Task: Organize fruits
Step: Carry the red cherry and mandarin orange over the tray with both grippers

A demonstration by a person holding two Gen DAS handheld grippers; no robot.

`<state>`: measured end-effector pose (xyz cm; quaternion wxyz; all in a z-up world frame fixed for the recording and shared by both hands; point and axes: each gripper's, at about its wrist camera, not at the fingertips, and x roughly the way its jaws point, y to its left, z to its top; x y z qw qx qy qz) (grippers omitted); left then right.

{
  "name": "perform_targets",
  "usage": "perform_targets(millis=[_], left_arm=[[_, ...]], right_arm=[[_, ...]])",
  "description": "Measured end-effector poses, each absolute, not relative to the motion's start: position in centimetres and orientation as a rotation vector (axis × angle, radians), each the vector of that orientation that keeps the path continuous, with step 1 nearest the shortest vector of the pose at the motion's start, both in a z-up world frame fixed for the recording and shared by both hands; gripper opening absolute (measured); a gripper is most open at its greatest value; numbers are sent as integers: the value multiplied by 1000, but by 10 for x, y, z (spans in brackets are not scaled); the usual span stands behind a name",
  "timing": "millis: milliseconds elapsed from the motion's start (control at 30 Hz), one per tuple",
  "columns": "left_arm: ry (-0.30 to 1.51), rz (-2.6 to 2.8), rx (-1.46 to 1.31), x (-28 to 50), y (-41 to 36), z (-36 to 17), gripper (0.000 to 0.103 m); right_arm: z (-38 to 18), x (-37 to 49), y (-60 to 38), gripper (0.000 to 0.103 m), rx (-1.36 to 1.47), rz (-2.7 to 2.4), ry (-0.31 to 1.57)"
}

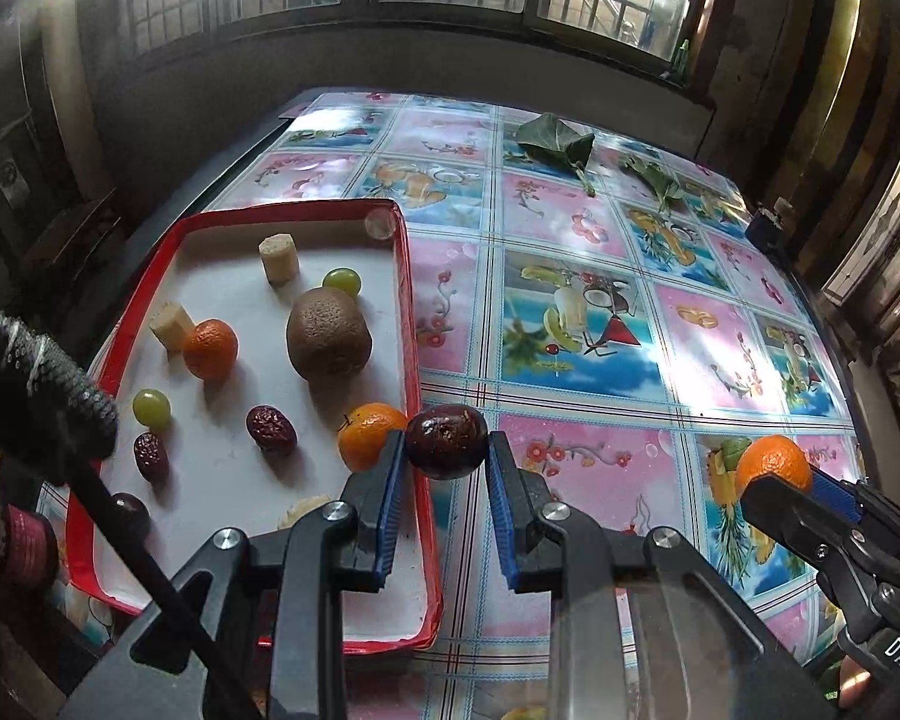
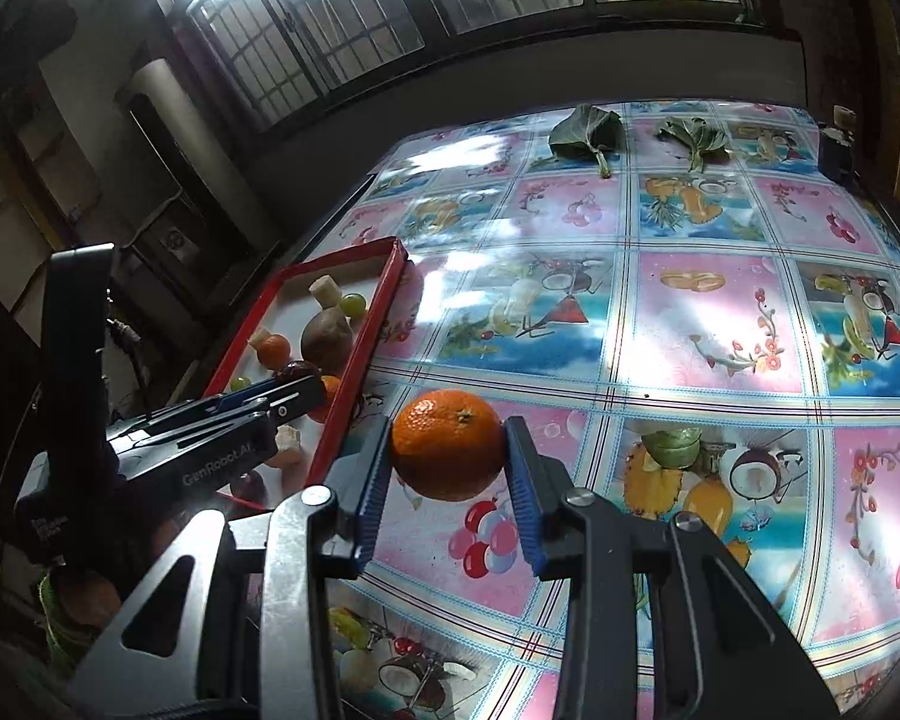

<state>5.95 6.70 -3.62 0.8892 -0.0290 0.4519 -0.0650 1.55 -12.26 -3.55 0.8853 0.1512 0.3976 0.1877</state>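
My left gripper (image 1: 447, 447) is shut on a dark purple plum (image 1: 446, 441) and holds it over the right rim of the red tray (image 1: 412, 324). The tray holds a kiwi (image 1: 329, 333), two mandarins (image 1: 210, 348), green grapes (image 1: 151, 407), red dates (image 1: 270, 428) and pale banana pieces (image 1: 279, 258). My right gripper (image 2: 447, 450) is shut on a mandarin (image 2: 447, 444) and holds it above the tablecloth, to the right of the tray (image 2: 354, 354). The right gripper with its mandarin also shows at the right in the left wrist view (image 1: 774, 468).
The table has a glossy fruit-print cloth (image 1: 570, 312). Two green leaves (image 1: 555, 141) lie at the far side near the window. A dark small object (image 2: 834, 150) stands at the far right corner. A black cable (image 1: 120, 516) crosses the tray's near left side.
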Motion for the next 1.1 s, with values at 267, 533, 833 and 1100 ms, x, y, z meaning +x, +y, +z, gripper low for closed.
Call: perform_targets(millis=[267, 533, 833, 1100], left_arm=[[951, -93, -111, 61, 107, -40, 25], [992, -31, -194, 50, 164, -58, 25], [992, -39, -244, 50, 189, -61, 25], [1007, -65, -268, 65, 187, -69, 25]], right_arm=[[-42, 27, -104, 39, 294, 423, 861], [-38, 59, -70, 39, 253, 486, 868], [-33, 103, -25, 39, 228, 564, 868], [-28, 138, 19, 39, 175, 621, 862]])
